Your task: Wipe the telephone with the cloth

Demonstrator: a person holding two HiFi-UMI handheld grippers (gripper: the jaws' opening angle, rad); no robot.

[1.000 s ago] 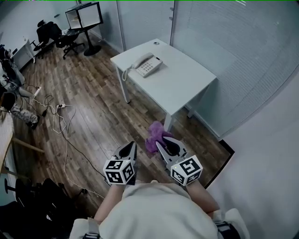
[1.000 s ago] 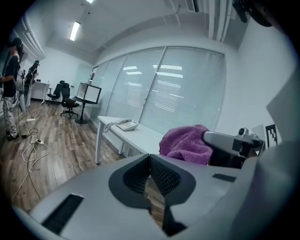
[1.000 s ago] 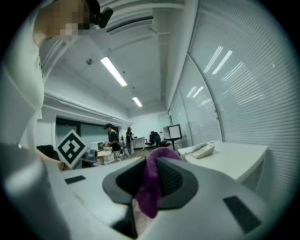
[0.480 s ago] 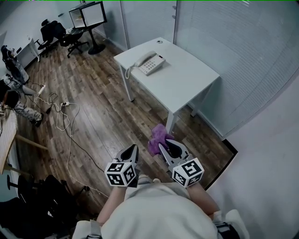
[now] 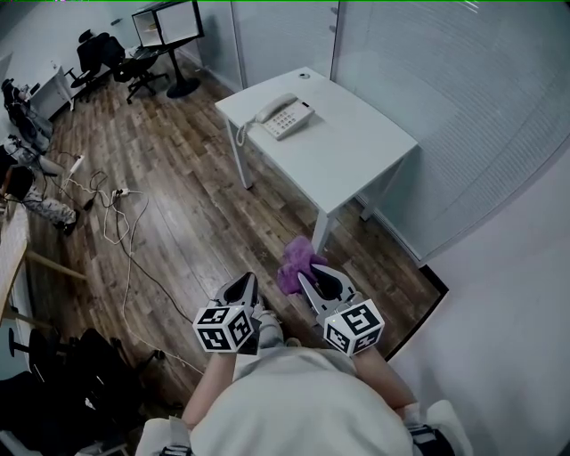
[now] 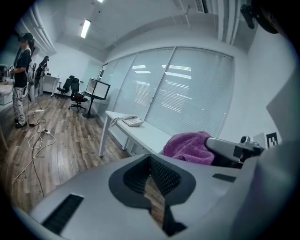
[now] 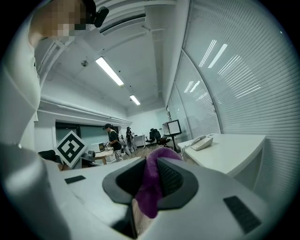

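In the head view the person stands on a wooden floor (image 5: 187, 205), with both tools held out in the lower middle of the frame. The left tool (image 5: 243, 284) is closed, its jaws together with nothing between them. The right tool (image 5: 305, 277), just beside it, is clamped on a purple cloth (image 5: 297, 256). The cloth bunches up past the tool's tips, and a fold of it hangs down between the jaws in the right gripper view.

The telephone (image 5: 283, 116) is a light-coloured desk set with its handset on the cradle and a coiled cord at its left side. It sits on the white table (image 5: 361, 156) in the upper middle of the frame, near the table's far left corner. It is well apart from both tools, with bare floor between them and the table's near leg. The table stands along a glass wall with blinds (image 5: 445, 107) on the right of the frame.

Loose cables (image 5: 116, 209) trail over the floor at the left. Black office chairs (image 5: 111, 67) and a screen on a stand (image 5: 167, 27) are in the upper left corner.
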